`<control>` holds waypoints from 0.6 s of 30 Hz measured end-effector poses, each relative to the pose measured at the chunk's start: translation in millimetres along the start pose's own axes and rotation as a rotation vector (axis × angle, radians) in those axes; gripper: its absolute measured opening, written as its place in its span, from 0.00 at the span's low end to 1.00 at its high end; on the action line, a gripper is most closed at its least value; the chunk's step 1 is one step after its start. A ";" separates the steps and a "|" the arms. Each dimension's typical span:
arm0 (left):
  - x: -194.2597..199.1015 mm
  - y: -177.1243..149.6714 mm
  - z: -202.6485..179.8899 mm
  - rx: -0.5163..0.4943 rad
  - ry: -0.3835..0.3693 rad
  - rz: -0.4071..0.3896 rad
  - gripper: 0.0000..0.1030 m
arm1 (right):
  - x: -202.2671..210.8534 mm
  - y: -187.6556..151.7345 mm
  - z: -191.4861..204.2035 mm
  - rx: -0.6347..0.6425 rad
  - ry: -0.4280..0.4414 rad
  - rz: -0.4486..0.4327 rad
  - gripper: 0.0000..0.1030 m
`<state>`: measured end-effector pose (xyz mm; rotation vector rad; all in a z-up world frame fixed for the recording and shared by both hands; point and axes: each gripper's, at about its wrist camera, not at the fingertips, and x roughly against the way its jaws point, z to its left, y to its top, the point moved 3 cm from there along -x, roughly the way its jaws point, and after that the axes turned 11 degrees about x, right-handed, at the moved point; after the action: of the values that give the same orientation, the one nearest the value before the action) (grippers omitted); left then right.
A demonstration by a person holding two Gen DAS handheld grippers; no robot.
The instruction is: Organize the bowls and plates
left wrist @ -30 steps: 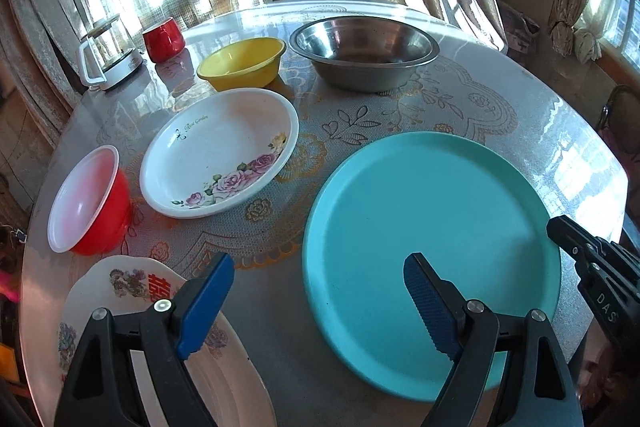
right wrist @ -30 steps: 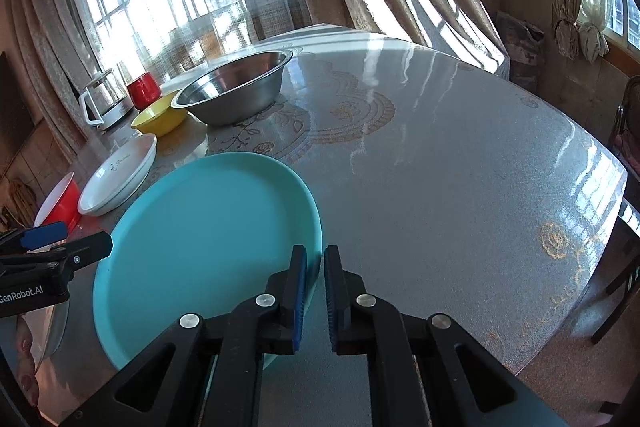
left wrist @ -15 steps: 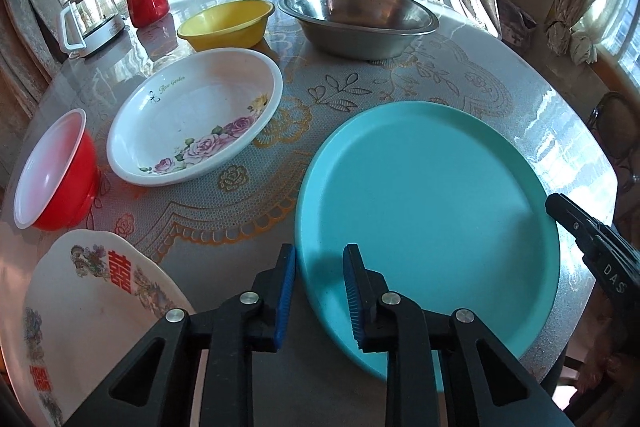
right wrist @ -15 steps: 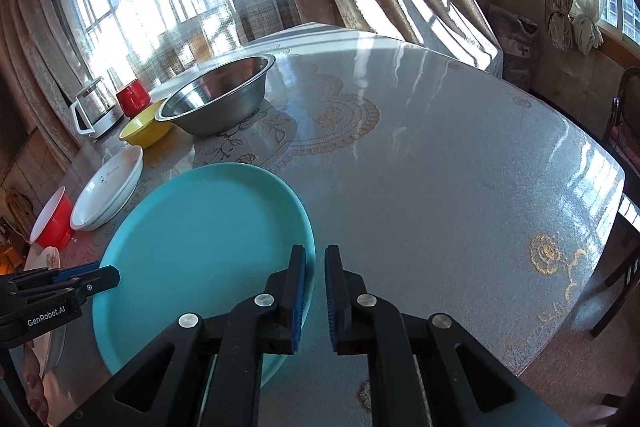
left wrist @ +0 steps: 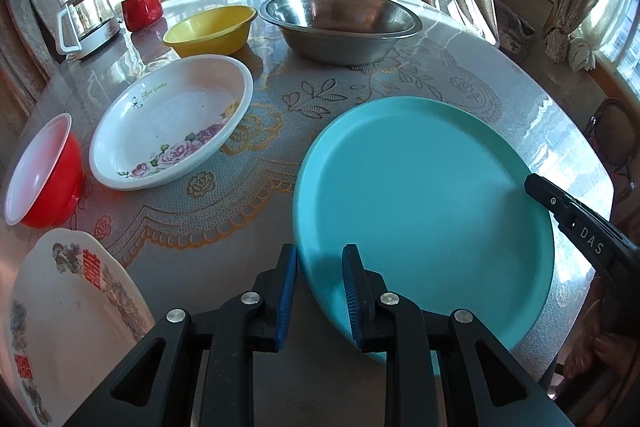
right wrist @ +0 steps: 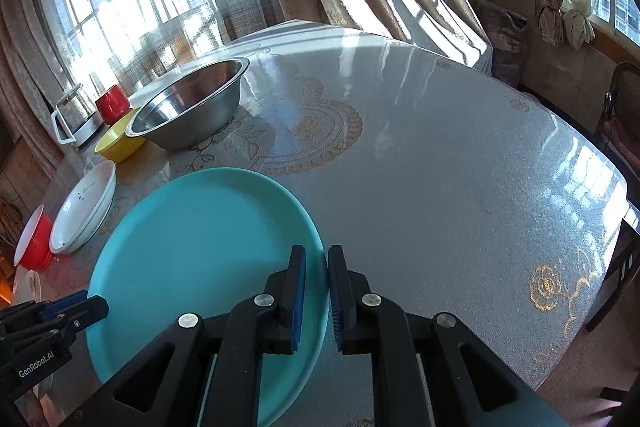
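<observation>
Left wrist view: far left of the jaws sits a red bowl (left wrist: 42,175) with a white inside, and below it a white plate with red characters (left wrist: 72,315) at the near edge of the surface (left wrist: 480,75). Ahead and left lie a white flower-patterned dish (left wrist: 172,127), a yellow bowl (left wrist: 210,29), a red cup (left wrist: 142,7) and a glass kettle (left wrist: 86,23); a steel bowl (left wrist: 340,23) stands straight ahead. The left gripper (left wrist: 319,291) has just been closing, and its jaws are clenched on the near-left rim of the teal plate (left wrist: 424,195), one blue pad outside the rim and one inside. Right wrist view: the right gripper (right wrist: 317,295) grasps the same plate's right rim, its jaws nearly together with the rim between them.
</observation>
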<state>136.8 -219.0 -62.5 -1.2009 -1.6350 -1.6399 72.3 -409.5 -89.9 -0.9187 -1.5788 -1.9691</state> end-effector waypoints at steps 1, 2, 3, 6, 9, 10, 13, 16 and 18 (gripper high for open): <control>0.0 -0.3 0.0 0.001 -0.006 0.000 0.23 | -0.2 -0.5 -0.5 -0.010 0.003 -0.002 0.13; 0.2 -0.5 0.9 0.007 -0.014 0.002 0.23 | -1.0 -1.6 -0.6 -0.024 0.013 -0.001 0.18; 0.0 -0.2 1.9 0.017 -0.023 0.004 0.23 | -0.1 -2.4 -0.9 -0.038 0.030 -0.008 0.22; 1.1 -1.4 6.4 0.038 -0.030 0.008 0.27 | 4.2 -6.1 -1.5 -0.050 0.016 -0.014 0.32; 5.8 -2.7 10.7 0.052 -0.032 -0.006 0.41 | 8.2 -11.1 -2.3 -0.057 0.009 -0.017 0.32; 8.4 -3.2 11.8 0.055 -0.036 -0.016 0.46 | 9.5 -12.4 -2.8 -0.062 0.006 -0.016 0.32; 16.2 -5.7 13.8 0.051 -0.044 -0.040 0.51 | 13.1 -16.3 -3.8 -0.076 0.003 -0.015 0.34; 21.9 -10.6 15.9 0.048 -0.053 -0.055 0.53 | 15.9 -19.7 -3.1 -0.085 0.001 -0.011 0.34; 24.7 -14.0 17.0 0.049 -0.066 -0.058 0.55 | 17.1 -20.9 -2.0 -0.079 -0.005 -0.009 0.34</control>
<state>117.0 -195.4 -50.4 -1.2055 -1.7559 -1.6009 45.6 -405.4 -91.5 -0.9501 -1.5194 -2.0500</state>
